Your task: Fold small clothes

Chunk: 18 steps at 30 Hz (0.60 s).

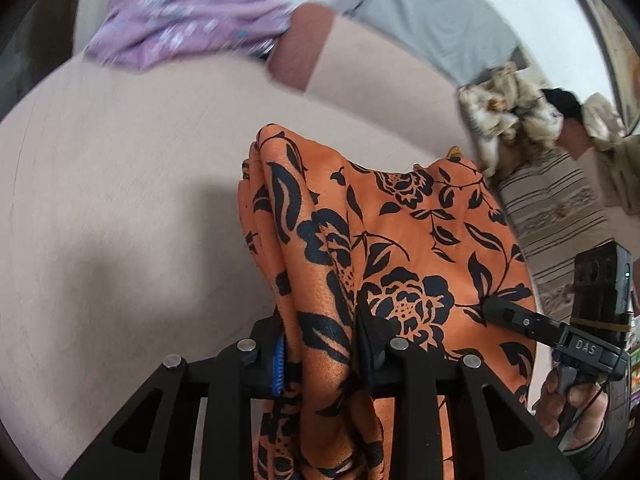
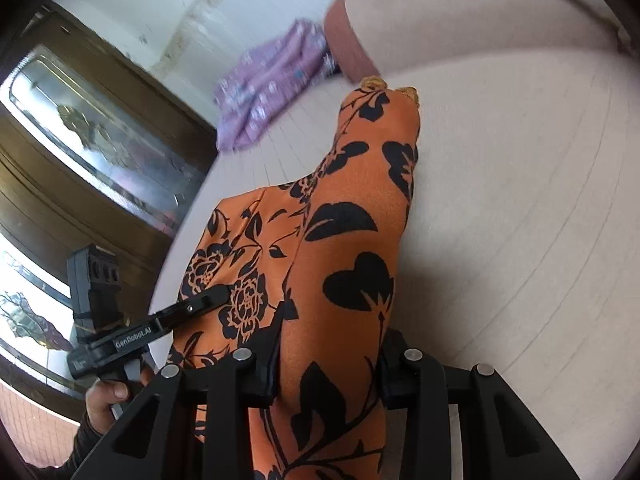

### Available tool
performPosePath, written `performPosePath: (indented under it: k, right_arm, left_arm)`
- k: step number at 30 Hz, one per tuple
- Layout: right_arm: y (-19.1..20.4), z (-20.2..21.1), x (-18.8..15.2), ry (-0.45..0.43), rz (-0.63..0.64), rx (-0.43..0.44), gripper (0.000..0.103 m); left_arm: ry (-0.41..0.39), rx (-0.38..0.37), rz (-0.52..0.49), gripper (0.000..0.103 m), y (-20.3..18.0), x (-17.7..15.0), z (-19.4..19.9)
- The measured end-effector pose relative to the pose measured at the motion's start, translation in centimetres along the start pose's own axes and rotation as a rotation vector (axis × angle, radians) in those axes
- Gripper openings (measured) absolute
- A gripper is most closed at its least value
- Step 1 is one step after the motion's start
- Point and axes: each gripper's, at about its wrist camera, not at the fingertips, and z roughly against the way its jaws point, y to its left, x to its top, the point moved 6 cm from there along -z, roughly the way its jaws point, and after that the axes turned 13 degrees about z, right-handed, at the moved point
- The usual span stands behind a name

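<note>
- My left gripper (image 1: pixel 320 354) clamps a bunched fold of the orange black-floral garment (image 1: pixel 400 264), frame centre.
- My right gripper (image 2: pixel 328 364) pinches its other edge.
- Purple floral cloth (image 1: pixel 188 20) lies upper left.

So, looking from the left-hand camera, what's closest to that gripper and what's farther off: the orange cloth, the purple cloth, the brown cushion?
1. Orange cloth: clamped in the left gripper, dead ahead.
2. Brown cushion: far, upper centre.
3. Purple cloth: upper left beside the cushion; too close to rank them firmly.
</note>
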Motion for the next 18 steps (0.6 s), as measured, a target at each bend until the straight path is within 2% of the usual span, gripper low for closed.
performPosePath:
  k: [2, 4, 6, 7, 8, 10, 12, 13, 15, 17, 18]
  right_arm:
    - [-1.2, 1.9, 1.8, -0.042, 0.016, -0.014, 0.037]
    - [-3.3, 3.6, 3.4, -0.079, -0.002, -0.027, 0.038]
    - [-6.4, 4.5, 4.3, -0.099, -0.050, -0.056, 0.038]
    - [-8.3, 4.5, 4.3, -0.095, -0.081, -0.086, 0.042]
    - [-9.8, 4.3, 4.0, -0.078, -0.105, -0.105, 0.047]
    - [-13.8, 3.4, 1.9, -0.009, -0.225, -0.180, 0.060]
    - [-16.4, 3.4, -0.6, 0.027, -0.292, -0.266, 0.060]
    - [-16.7, 3.7, -1.3, 0.022, -0.293, -0.264, 0.060]
    - [-15.9, 5.4, -1.5, -0.046, -0.260, -0.293, 0.060]
    - [-14.6, 6.8, -0.5, -0.103, -0.206, -0.315, 0.060]
    - [-13.4, 7.5, 0.4, -0.143, -0.176, -0.300, 0.060]
  left_arm:
    - [-0.022, -0.026, -0.038, 0.031, -2.3, 1.0, -0.1]
    - [-0.007, -0.029, -0.070, 0.035, -3.6, 1.4, -1.4]
    - [0.019, 0.017, -0.097, 0.051, -4.1, 1.4, -3.8]
    - [0.026, 0.056, -0.110, 0.069, -3.8, 1.2, -4.9]
    - [0.035, 0.104, -0.124, 0.076, -3.2, 0.9, -6.2]
    - [0.087, 0.209, -0.145, 0.076, -1.6, -0.3, -8.4]
    - [0.102, 0.228, -0.144, 0.076, -0.1, -1.2, -8.4]
    - [0.087, 0.226, -0.140, 0.076, 0.5, -1.5, -7.8]
    - [0.057, 0.225, -0.159, 0.076, 0.9, -1.9, -6.3]
    - [0.013, 0.217, -0.184, 0.076, 0.8, -2.2, -4.2]
    - [0.004, 0.211, -0.189, 0.076, 0.7, -2.3, -3.7]
